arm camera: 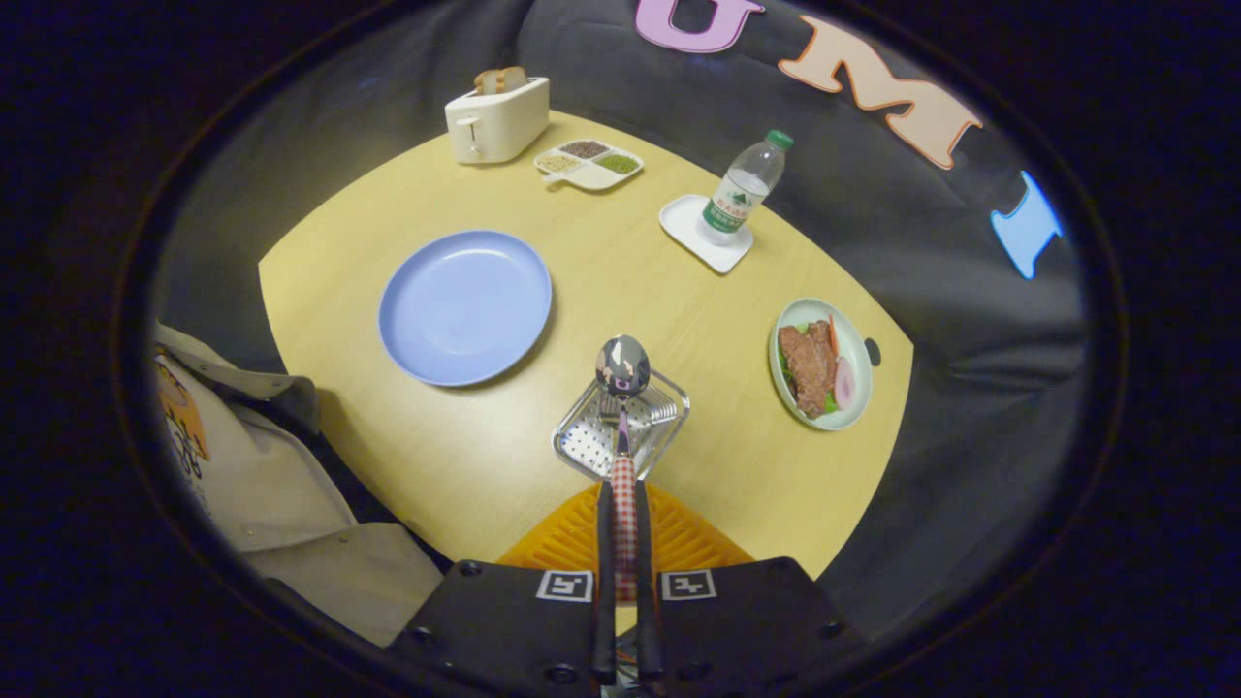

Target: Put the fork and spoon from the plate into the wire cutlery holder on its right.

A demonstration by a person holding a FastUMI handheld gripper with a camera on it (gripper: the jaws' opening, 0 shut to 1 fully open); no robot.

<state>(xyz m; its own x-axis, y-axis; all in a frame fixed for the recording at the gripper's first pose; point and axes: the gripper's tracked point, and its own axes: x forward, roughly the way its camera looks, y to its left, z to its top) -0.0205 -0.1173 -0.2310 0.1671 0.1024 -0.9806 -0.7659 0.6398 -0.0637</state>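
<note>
Two fingers of the gripper are closed tight on the checked handle of a shiny metal spoon, whose bowl sits just above the square wire cutlery holder directly ahead. The round blue plate lies beyond, leftward.

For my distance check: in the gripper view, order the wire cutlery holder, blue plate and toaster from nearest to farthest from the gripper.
The gripper is shut on the spoon.
1. Wire cutlery holder, just ahead, under the spoon.
2. Blue plate, beyond, left.
3. Toaster, far edge of the table.
</note>
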